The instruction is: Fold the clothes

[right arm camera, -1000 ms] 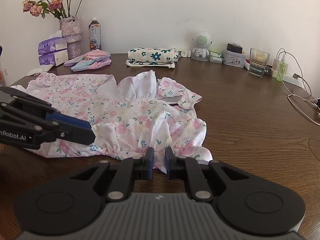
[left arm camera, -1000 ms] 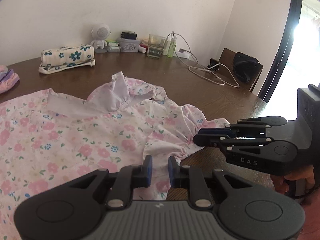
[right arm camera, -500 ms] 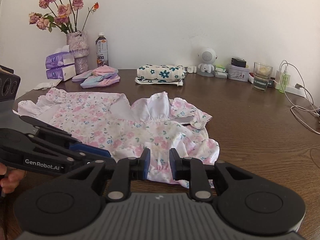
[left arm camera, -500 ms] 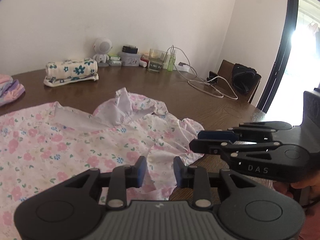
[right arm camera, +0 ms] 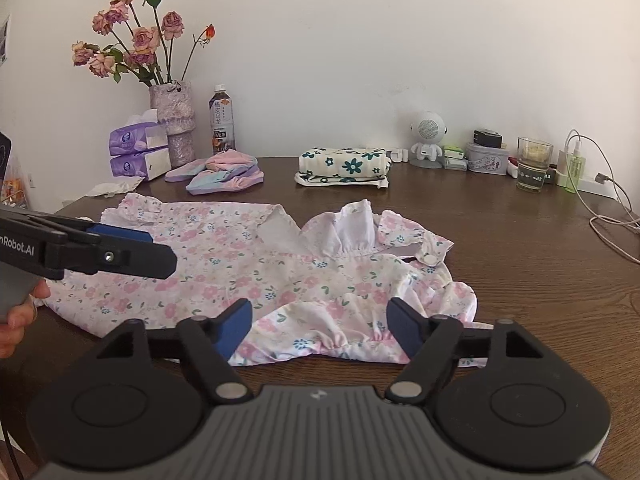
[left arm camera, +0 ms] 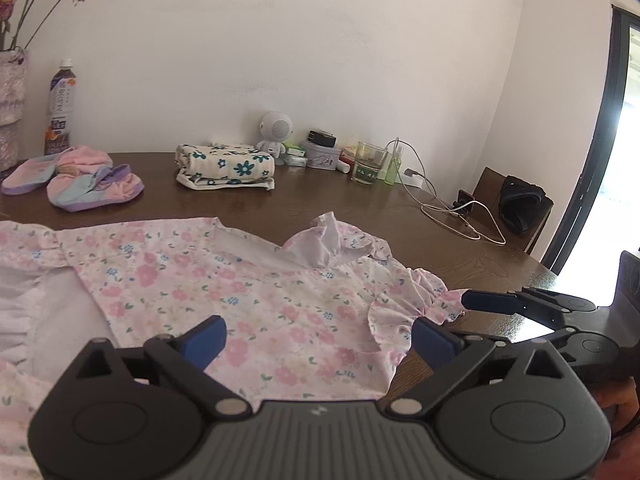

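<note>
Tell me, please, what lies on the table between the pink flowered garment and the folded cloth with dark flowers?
Nothing: only bare brown table separates the pink flowered garment from the folded cloth, as the right wrist view shows.

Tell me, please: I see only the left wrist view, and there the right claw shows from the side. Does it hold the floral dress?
Observer: No. In the right wrist view the right claw is opening and its pads grip nothing. The ruffled hem of the floral dress lies on the table beneath the gap.
Operator: Is there any fastening on the dress?
Observer: Yes, a white button on a tab at its right edge.
Operator: My picture ends at the vase. What is left of it?
Observer: Two purple tissue packs, stacked, right beside the vase.
</note>
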A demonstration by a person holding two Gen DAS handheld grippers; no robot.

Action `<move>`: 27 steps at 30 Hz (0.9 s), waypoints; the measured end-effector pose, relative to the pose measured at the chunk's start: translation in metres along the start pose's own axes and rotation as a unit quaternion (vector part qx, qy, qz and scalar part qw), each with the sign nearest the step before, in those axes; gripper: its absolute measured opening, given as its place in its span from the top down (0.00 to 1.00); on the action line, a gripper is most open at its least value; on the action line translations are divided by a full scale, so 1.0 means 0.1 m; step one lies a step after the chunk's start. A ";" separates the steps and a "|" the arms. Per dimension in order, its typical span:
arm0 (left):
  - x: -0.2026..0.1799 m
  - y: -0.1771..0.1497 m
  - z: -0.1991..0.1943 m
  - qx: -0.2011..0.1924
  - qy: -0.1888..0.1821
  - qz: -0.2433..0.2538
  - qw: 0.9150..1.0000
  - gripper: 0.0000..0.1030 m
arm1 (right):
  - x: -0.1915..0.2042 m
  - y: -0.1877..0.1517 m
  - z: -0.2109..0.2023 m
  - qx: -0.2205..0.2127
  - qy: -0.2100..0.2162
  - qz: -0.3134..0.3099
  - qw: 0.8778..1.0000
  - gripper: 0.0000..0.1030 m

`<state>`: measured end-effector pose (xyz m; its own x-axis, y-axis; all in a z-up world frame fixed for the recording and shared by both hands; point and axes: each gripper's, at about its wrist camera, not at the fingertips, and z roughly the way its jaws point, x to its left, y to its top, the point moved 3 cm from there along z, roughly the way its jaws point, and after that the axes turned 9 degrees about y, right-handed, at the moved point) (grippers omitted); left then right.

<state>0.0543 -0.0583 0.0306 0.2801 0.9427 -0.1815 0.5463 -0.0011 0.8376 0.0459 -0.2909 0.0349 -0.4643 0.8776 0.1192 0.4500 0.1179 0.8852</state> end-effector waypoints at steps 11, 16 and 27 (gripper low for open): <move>0.59 -0.25 -0.40 -0.007 0.049 -0.055 0.997 0.04 | 0.21 -0.07 -0.06 0.004 0.008 0.008 1.000 0.09; 0.80 -0.28 -0.50 -0.010 0.063 -0.072 0.995 0.04 | 0.27 -0.04 -0.01 0.010 0.010 0.007 1.000 0.09; 1.31 -0.16 -0.58 -0.012 0.099 -0.089 0.991 0.04 | 0.37 0.19 0.40 0.032 0.028 0.000 0.999 0.09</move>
<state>0.0366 0.0844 0.0227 0.0185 0.9743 -0.2247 0.5528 0.1773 0.8142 0.0679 -0.2377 0.0381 -0.5063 0.8499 0.1458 0.4971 0.1495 0.8547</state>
